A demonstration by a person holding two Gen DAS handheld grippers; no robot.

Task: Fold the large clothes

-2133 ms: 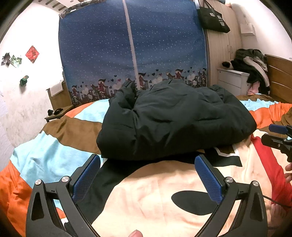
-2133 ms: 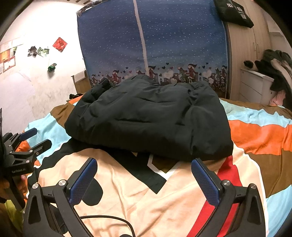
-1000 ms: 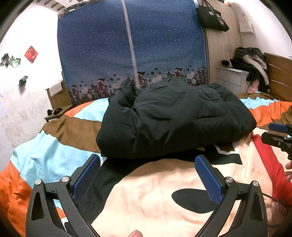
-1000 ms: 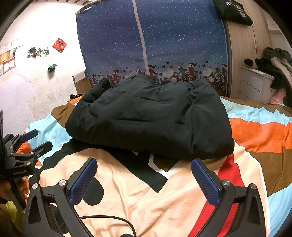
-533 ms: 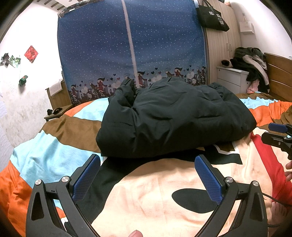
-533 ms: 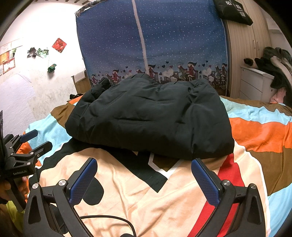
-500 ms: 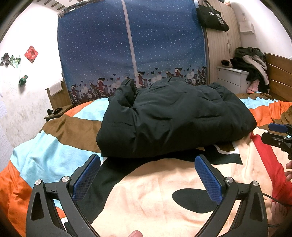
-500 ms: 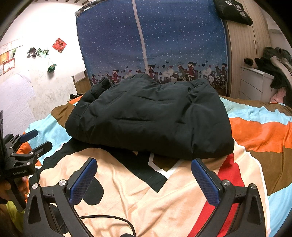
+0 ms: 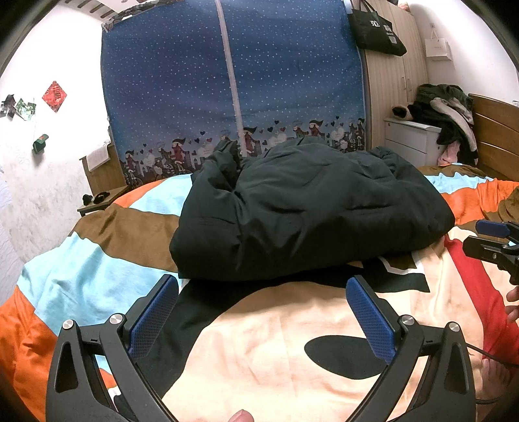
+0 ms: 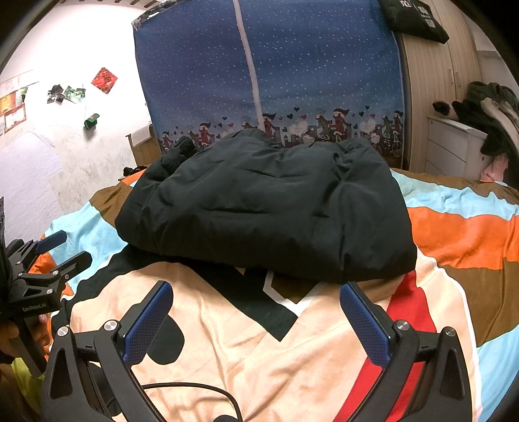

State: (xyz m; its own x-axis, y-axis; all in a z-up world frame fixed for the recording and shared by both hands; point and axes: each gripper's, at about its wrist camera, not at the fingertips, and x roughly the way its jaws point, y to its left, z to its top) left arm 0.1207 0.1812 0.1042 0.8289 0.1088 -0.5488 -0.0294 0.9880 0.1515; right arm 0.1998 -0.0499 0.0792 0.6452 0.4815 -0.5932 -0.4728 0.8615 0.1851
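My left gripper (image 9: 262, 319) hangs over the near part of the bed, jaws spread wide, nothing between the blue pads (image 9: 152, 319). My right gripper (image 10: 256, 319) is the same: wide apart, empty, low over the bedspread (image 10: 246, 353). The dark padded jacket (image 9: 301, 207) lies folded in a bulky heap on the middle of the bed, its near edge just beyond both sets of fingertips, not touched by either. The bedspread is a cartoon print in peach, black and red with orange, light blue and brown bands. In the right wrist view the left gripper's body at the left edge carries white lettering, "GenRobot.AI". A black tote bag (image 9: 376, 31) hangs on the wooden wardrobe (image 9: 394, 87) with white characters I cannot read. A red diamond paper (image 9: 54, 96) on the white wall bears a character too small to read. A cable (image 10: 194, 389) trails across the bedspread by my right gripper.
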